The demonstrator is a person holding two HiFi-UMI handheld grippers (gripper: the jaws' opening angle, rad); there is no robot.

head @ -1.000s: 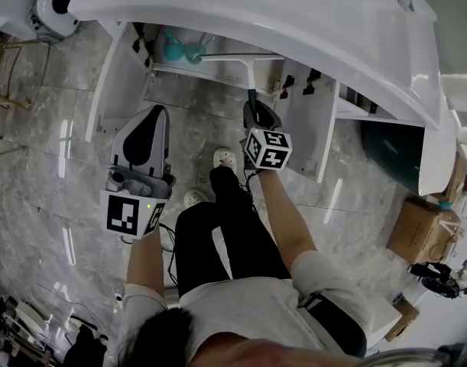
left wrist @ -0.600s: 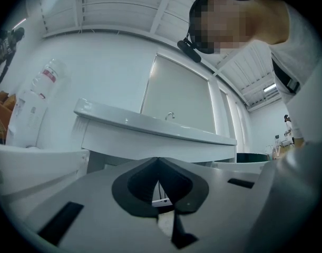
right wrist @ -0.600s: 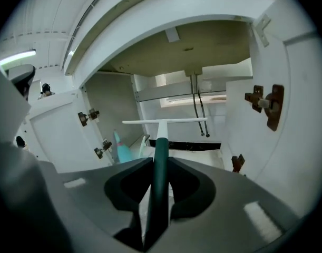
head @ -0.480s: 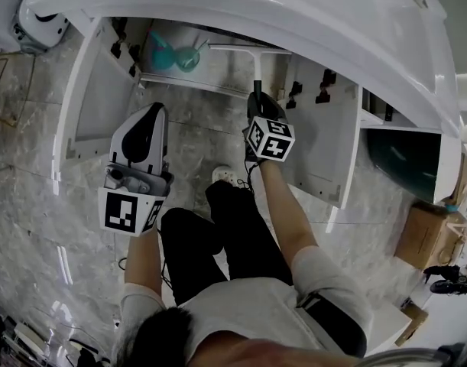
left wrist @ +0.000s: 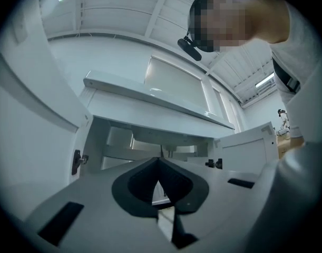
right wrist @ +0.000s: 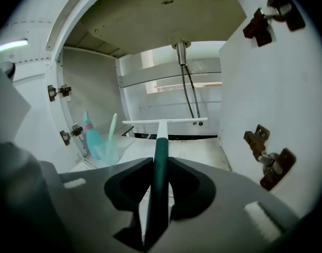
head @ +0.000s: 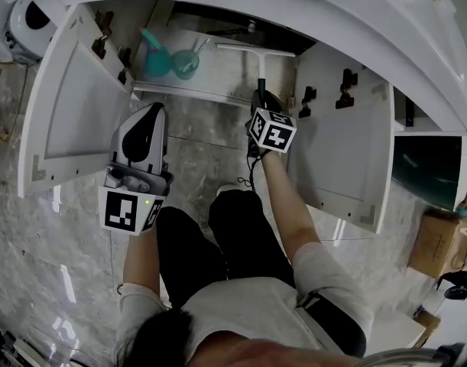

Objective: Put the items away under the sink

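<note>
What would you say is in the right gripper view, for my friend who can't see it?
The right claw is shut on the dark green handle of a squeegee, its white blade pointing into the open cabinet under the sink. A teal cup stands at the cabinet's left, and hoses hang down at the back.

**Clear middle, crowded left corner**

I am facing in between the left door (head: pixel 65 117) and right door (head: pixel 342 155). The cabinet floor (right wrist: pixel 205 154) is lying bare centre and right; a teal bottle (right wrist: pixel 91 136) and cup (right wrist: pixel 109 149) are crowding the left corner, and hoses (right wrist: pixel 188 91) are hanging at the back.
</note>
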